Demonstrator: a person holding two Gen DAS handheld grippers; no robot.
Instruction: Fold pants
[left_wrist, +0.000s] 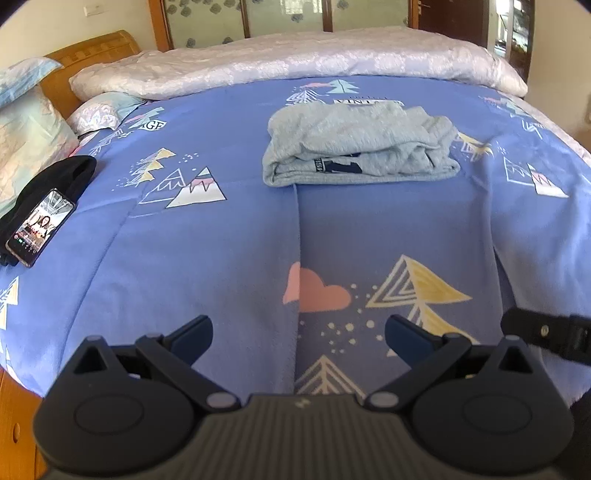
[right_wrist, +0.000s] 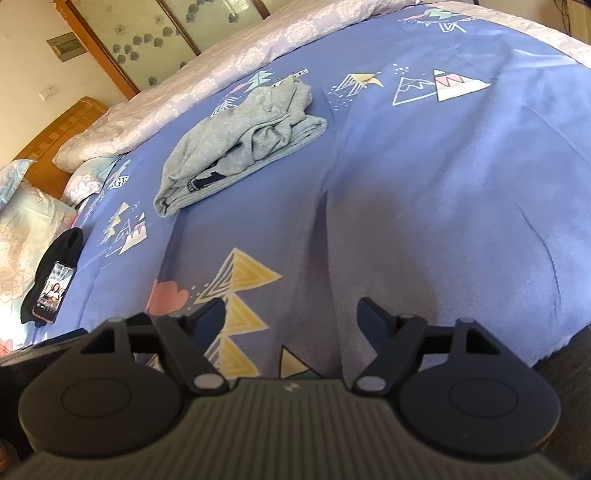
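Two grippers (left_wrist: 298, 334) (right_wrist: 291, 317) (both agape) — one pants (left_wrist: 358, 147) bundle, seemingly folded.

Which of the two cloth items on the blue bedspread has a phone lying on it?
The black cloth near the pillows carries the phone. The folded grey pants, in the middle of the bedspread, have nothing on top.

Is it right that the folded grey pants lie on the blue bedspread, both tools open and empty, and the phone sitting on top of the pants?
Not quite. The phone is not on the grey pants; it lies far off to the side on a black cloth, as the left wrist view shows. The rest holds: pants folded on the blue bedspread, left tool and right tool open and empty.
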